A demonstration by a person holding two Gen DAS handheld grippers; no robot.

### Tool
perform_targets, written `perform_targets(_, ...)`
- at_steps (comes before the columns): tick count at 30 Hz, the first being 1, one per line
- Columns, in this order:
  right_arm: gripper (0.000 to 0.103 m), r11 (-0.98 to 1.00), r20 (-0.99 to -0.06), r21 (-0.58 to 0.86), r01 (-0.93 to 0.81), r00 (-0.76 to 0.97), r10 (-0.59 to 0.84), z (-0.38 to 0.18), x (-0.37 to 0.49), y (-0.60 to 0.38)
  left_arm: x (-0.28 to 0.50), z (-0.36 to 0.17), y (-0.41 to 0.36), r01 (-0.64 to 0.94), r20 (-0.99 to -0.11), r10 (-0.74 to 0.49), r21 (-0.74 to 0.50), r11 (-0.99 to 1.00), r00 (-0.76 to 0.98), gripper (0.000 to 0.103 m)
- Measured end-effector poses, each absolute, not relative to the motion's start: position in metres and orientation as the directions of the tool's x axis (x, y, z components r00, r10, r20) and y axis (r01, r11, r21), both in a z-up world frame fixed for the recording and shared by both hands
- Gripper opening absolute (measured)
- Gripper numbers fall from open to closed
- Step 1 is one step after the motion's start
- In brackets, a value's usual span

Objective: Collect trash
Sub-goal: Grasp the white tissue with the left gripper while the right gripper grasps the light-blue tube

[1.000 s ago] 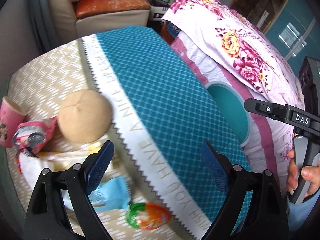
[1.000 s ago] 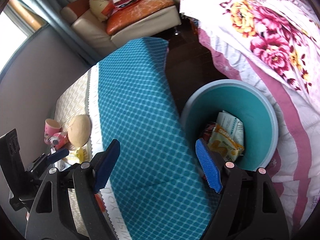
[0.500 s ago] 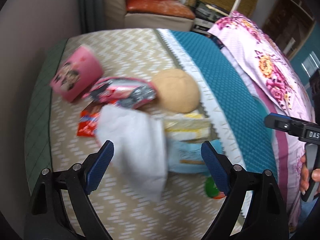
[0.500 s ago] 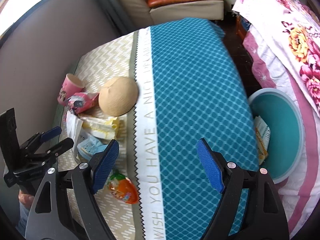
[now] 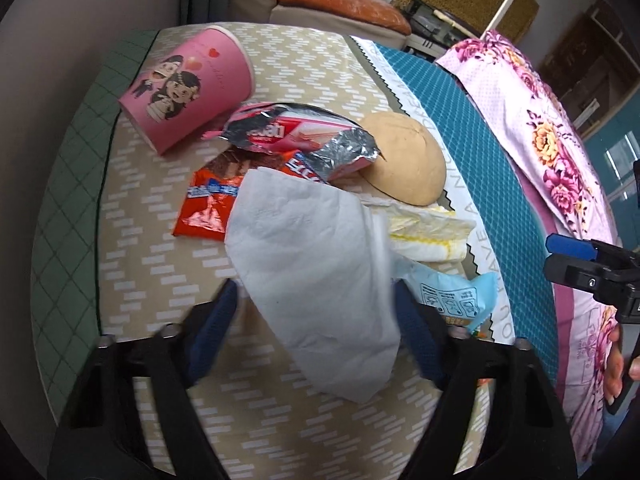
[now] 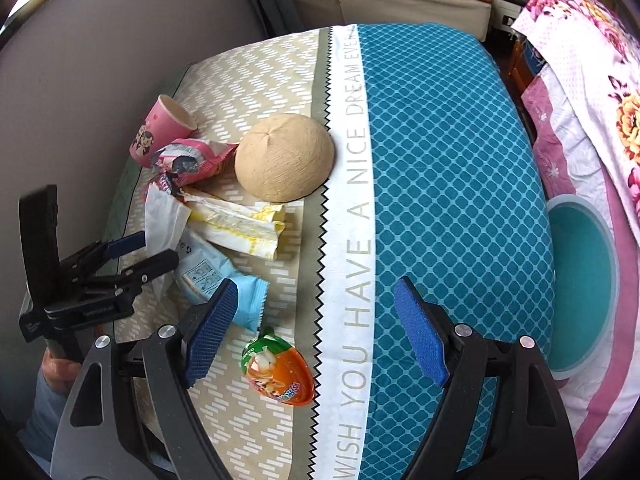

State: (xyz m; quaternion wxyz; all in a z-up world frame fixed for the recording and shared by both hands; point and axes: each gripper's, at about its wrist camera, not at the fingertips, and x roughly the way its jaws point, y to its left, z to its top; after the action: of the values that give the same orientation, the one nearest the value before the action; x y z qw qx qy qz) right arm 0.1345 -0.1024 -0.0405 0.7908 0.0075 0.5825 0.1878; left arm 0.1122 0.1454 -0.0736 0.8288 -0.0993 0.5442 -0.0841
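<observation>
A table covered by a cloth that is beige with white dashes on one half (image 6: 256,72) and teal diamond-patterned on the other, split by a white lettered band. Litter clusters on the beige half. A pink paper cup with cartoon figures (image 6: 158,130) lies tipped at ten o'clock. A round tan coconut-like ball (image 6: 284,158) sits near centre. A crumpled white tissue (image 5: 316,280), a light blue wrapper (image 6: 212,280) and an orange-and-green egg-shaped packet (image 6: 278,368) lie toward seven o'clock.
</observation>
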Motion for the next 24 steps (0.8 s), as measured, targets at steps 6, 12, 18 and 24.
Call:
perform_targets(6,0.076,0.902,-0.928,0.207,-0.38,0.215,0.304,-0.046,0.131,-0.069,0.104,-0.083,0.171,-0.009,-0.9,-0.235,-0.256,0.967,0.368,0.029)
perform_targets(12,0.076,0.827,-0.937,0.159,-0.539,0.182,0.299,-0.055,0.127,-0.019,0.092,-0.086,0.191,-0.025,-0.901,-0.224,-0.251,0.968,0.371,0.025)
perform_targets(18,0.076,0.756,-0.957,0.091,-0.649,0.155,0.247,-0.079,0.125,0.02,0.085,-0.088,0.199,-0.024,-0.892,-0.246,-0.275,0.961,0.379,0.025)
perform_targets(24,0.057,0.763,-0.962,0.11,-0.638,0.126,0.244,-0.095,0.126,0.021,0.081,-0.088,0.202,-0.022,-0.888,-0.247,-0.277,0.961,0.388,0.026)
